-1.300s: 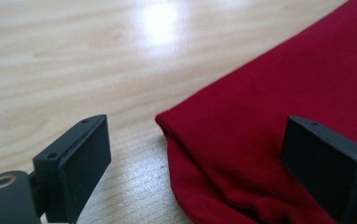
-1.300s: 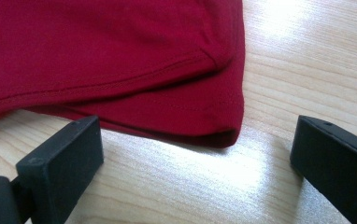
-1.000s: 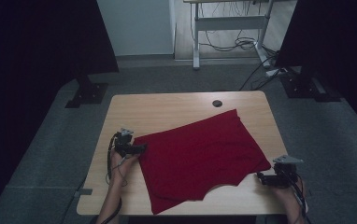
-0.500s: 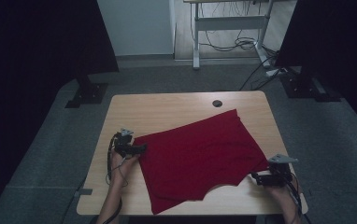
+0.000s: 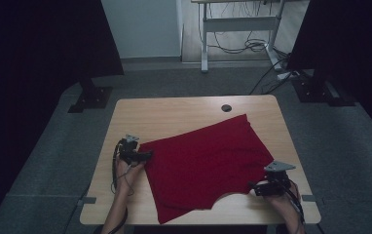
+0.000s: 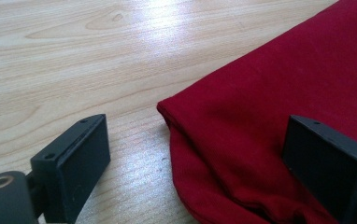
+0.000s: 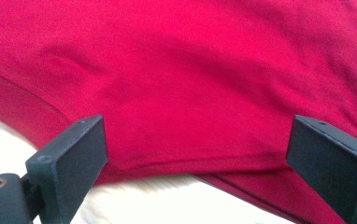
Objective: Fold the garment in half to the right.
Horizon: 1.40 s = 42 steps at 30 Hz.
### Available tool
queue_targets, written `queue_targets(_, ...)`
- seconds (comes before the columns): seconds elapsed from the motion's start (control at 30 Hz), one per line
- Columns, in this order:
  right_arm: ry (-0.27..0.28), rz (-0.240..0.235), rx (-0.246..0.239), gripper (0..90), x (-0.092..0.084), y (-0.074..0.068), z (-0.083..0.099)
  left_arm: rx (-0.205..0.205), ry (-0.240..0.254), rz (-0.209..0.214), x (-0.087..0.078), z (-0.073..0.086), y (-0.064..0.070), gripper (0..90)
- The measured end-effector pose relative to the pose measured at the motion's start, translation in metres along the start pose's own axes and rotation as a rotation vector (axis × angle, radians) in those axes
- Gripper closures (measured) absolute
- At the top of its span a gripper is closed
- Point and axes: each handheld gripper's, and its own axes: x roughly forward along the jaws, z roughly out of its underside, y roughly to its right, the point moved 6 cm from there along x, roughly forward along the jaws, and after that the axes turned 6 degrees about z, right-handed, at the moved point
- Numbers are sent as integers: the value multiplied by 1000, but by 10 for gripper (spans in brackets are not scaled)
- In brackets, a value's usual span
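Both grippers spread, gripping nothing. Your left gripper (image 6: pixel 195 172) straddles the red cloth (image 5: pixel 203 163) corner; the right gripper (image 7: pixel 195 158) faces its hem dead ahead.

Far half of the table (image 5: pixel 174 114) lay bare, w/ just a small dark grommet (image 5: pixel 227 107) near the far edge. The red cloth (image 5: pixel 203 165) covered the near middle. Bare wood strips ran along its left & right sides & in the near-right corner.
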Motion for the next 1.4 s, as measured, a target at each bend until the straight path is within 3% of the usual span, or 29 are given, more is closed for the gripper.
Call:
queue_targets(0.1, 0, 0, 0, 52, 0, 0, 0, -1, 0, -1, 0, 0, 0, 81)
queue_targets(0.13, -10, -32, -35, 51, 6, -17, -5, -1, -1, -1, 0, 0, 0, 81)
queue_targets(0.23, -7, -51, -45, 51, 8, -25, -8, -1, -1, -2, 0, 0, 0, 81)
queue_targets(0.27, -4, -85, -59, 51, 11, -39, -13, -1, -1, -2, 0, 0, 0, 81)
queue_targets(0.37, -6, -116, -74, 51, 14, -51, -16, -1, -1, -2, 0, 0, 0, 81)
queue_targets(0.47, -9, -128, -77, 51, 14, -55, -17, -2, -1, -2, 0, 0, 0, 81)
queue_targets(0.5, -6, -167, -89, 47, 17, -69, -21, -2, 0, -2, 0, 0, 0, 81)
queue_targets(0.67, -6, -175, -97, 46, 18, -73, -22, -3, 0, -3, 0, 0, 0, 81)
queue_targets(0.7, -5, -203, -121, 45, 21, -88, -26, -2, 0, -3, 0, 0, 0, 81)
queue_targets(1.0, -9, -258, -184, 52, 28, -119, -33, -4, 1, -2, 0, 0, 0, 81)
queue_targets(1.07, 6, -288, -210, 64, 28, -133, -39, -4, 1, -2, 0, 0, 0, 81)
queue_targets(1.2, 8, -299, -213, 64, 29, -136, -40, -4, 1, -3, 0, 0, 0, 81)
queue_targets(1.23, 8, -317, -237, 64, 31, -147, -42, -4, 1, -3, 0, 0, 0, 81)
queue_targets(1.37, 8, -326, -246, 64, 32, -151, -43, -4, 1, -2, 0, 0, 0, 81)
queue_targets(1.4, 5, -353, -273, 64, 35, -166, -45, -4, 1, -2, 0, 0, 0, 81)
